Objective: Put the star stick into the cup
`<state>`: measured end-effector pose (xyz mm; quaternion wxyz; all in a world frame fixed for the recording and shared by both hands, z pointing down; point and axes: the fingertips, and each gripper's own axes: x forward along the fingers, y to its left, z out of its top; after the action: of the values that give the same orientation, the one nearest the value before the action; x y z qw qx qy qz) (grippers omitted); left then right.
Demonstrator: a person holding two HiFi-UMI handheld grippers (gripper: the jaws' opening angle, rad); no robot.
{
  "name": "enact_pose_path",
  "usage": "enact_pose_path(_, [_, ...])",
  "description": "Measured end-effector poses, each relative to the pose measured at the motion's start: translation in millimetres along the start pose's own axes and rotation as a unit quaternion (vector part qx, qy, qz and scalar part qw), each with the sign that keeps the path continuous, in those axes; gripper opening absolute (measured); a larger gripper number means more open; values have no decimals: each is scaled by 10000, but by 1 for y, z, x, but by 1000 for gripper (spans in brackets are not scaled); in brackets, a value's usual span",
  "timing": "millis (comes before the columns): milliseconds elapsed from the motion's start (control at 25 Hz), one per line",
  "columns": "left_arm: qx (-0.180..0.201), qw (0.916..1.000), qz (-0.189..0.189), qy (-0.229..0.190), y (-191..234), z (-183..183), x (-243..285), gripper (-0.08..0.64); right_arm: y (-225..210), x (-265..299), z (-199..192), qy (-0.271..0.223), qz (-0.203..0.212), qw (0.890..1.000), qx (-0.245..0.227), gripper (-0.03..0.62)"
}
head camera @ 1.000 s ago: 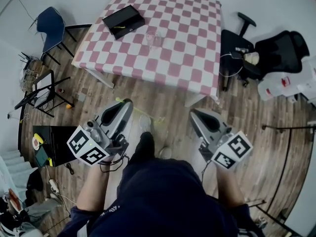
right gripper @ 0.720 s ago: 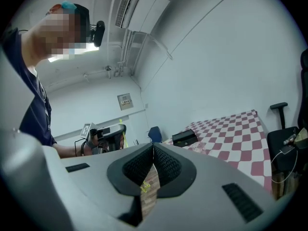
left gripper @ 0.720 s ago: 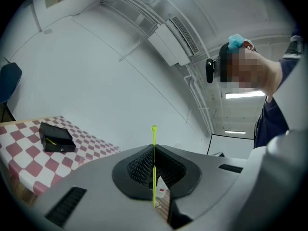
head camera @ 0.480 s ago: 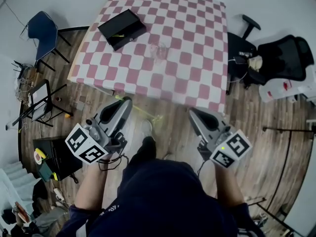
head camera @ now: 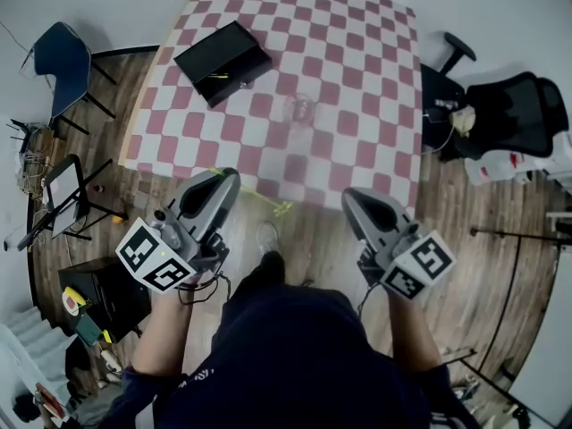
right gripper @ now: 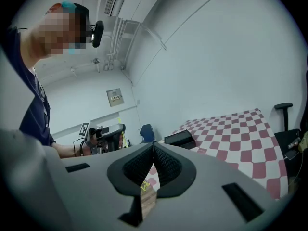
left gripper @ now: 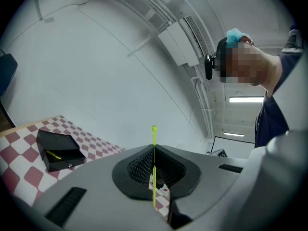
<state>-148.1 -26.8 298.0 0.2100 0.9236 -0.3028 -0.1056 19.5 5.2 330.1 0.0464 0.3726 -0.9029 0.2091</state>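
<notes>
Left tongs (head camera: 225, 177) grasp the star stick (head camera: 261, 200), right tongs (head camera: 350, 197) clenched empty; the cup (head camera: 299, 110) stands far on the tabletop (head camera: 357, 79), insertion not yet begun.

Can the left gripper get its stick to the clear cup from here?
Probably yes: the clear glass cup stands alone, the black box lies aside, nothing blocks the left gripper and its yellow-green star stick.
</notes>
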Motion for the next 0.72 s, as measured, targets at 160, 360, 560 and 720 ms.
enact_pose_path(160, [56,9999,-122,67,26,11,9,31,-8,25,7,23,-184,9998,39,15])
enact_pose_path(360, [74,9997,-242,54,47,26,19,31,-14,47,16,45,-312,9995,69,15])
enact_pose_path(560, [131,9996,-259,45,61,32,32,31,-23,56,21,64,-370,9993,71,15])
enact_pose_path(720, [137,9997,-173,81,70,33,44,31,-35,61,24,75,-345,9993,112,15])
